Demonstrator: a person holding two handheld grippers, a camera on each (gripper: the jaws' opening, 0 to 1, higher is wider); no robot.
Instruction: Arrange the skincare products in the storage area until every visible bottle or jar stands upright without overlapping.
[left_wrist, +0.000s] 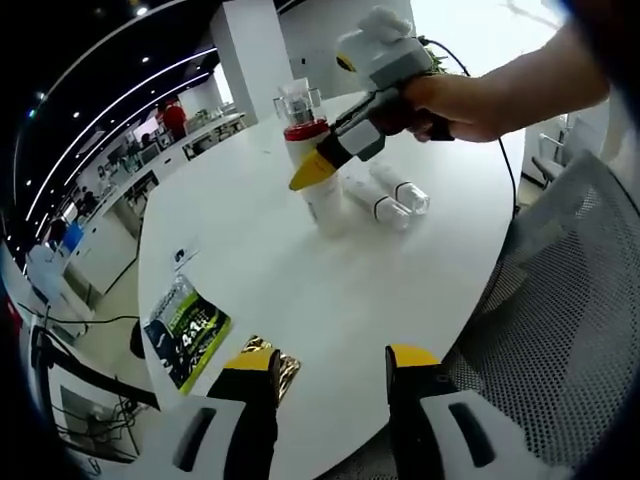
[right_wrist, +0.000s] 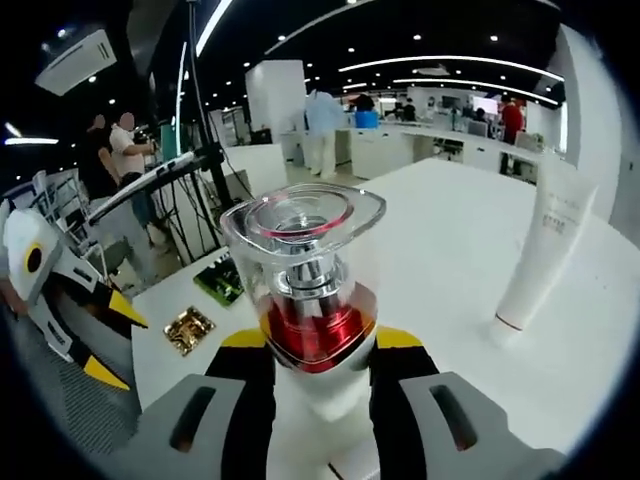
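Yellow-tipped black jaws of the left gripper (left_wrist: 328, 372) stand spread apart in the left gripper view, nothing between them, hovering over the near edge of the round white table (left_wrist: 300, 280). Just beyond the left jaw lies a crinkled gold foil sachet (left_wrist: 268, 358), and beside it a green-and-black printed packet (left_wrist: 187, 331), both flat on the tabletop. A grey mesh chair back (left_wrist: 570, 300) sits off to the right of the table.

Farther in, near the table's middle, the right gripper (left_wrist: 318, 165), held by a person's hand (left_wrist: 450, 100), pinches a white bottle with red collar and clear square cap (left_wrist: 303, 140), which stands upright. Right beside its base lie two clear-capped white bottles (left_wrist: 385, 197) on their sides, side by side and touching or nearly so.

Right gripper view: jaws pressed against the same bottle (right_wrist: 310, 290) at the red collar, clear cap rising towards the lens. Beyond it to the right, a tall white tube (right_wrist: 545, 250) stands on its cap end, well apart from the bottle. Gold sachet (right_wrist: 188, 330) and green packet (right_wrist: 220, 282) lie at the far-left table edge, with the left gripper (right_wrist: 105, 335) just beyond them. Background: open office, desks, several people standing, details blurred.
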